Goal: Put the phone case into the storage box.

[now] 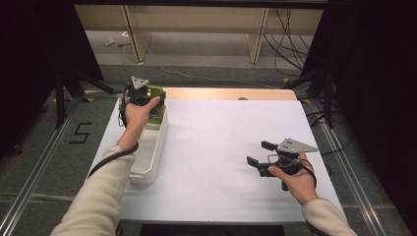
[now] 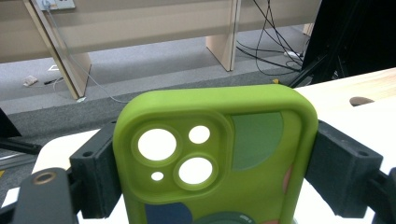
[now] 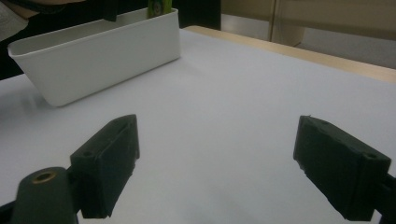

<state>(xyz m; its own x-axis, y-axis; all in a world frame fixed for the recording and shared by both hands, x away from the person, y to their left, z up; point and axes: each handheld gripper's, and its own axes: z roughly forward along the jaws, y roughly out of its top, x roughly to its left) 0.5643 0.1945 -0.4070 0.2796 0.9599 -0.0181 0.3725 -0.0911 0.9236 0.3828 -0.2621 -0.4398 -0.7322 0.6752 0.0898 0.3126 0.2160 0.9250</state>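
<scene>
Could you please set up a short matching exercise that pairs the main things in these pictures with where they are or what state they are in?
Things:
1. phone case
2. white bin
3. left tool
4. right tool

Places or states:
A. open with nothing between its jaws, held over the bare white table
B. standing at the left edge of the table
C. green, with round camera cutouts, gripped by its two side edges
D. shut on the case, held over the far end of the bin

Pairs: 1-C, 2-B, 3-D, 4-A
</scene>
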